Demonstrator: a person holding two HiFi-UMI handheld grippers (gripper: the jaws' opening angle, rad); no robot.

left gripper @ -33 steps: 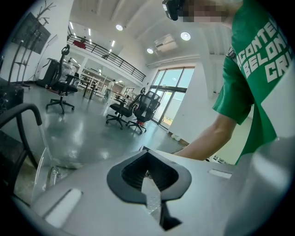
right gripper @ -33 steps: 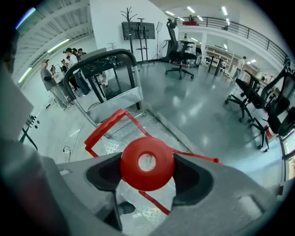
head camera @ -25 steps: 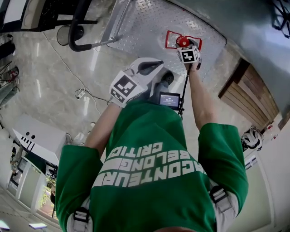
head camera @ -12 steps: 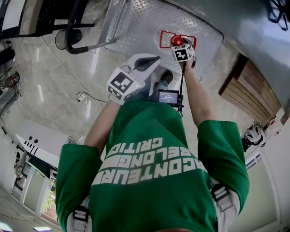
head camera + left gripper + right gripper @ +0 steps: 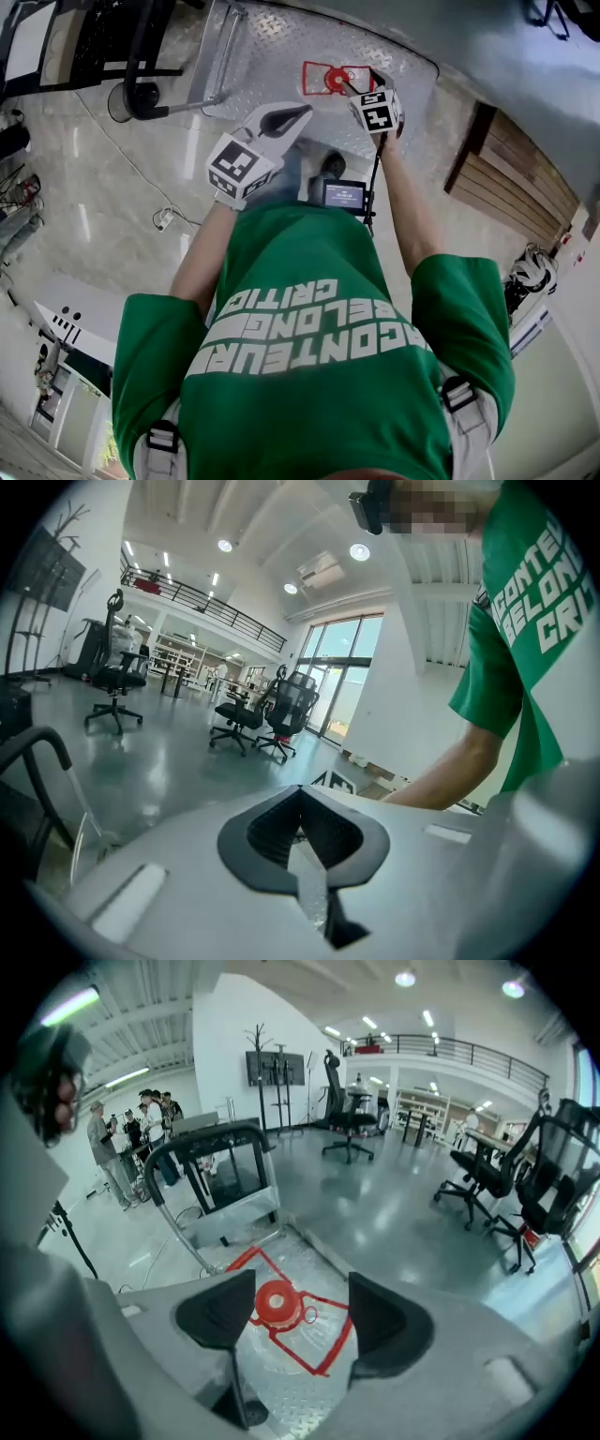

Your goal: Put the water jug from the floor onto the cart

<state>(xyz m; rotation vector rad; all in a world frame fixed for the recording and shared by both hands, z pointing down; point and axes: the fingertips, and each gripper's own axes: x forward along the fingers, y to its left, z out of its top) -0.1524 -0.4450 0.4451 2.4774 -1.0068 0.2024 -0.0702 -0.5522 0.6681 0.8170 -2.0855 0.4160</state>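
The clear water jug, red cap (image 5: 336,80) up, stands upright on the cart's diamond-plate deck (image 5: 272,42) inside a red tape square (image 5: 319,1358). In the right gripper view the cap (image 5: 277,1303) shows below and between the jaws, well apart from both dark pads. My right gripper (image 5: 295,1314) is open and hangs above the jug; in the head view it (image 5: 367,94) sits just right of the cap. My left gripper (image 5: 279,120) is held off to the left over the deck's near edge. Its jaws (image 5: 305,836) are shut on nothing and point across the room.
The cart's black push handle (image 5: 139,56) rises at the deck's left end, also seen as a hoop (image 5: 202,1143). A cable (image 5: 164,192) lies on the shiny floor. Wooden slats (image 5: 511,183) are at right. Office chairs (image 5: 352,1124) and several people (image 5: 141,1124) stand further off.
My right gripper has lifted up and away from the jug's cap, which stays on the deck. My left gripper has drifted slightly up and left.
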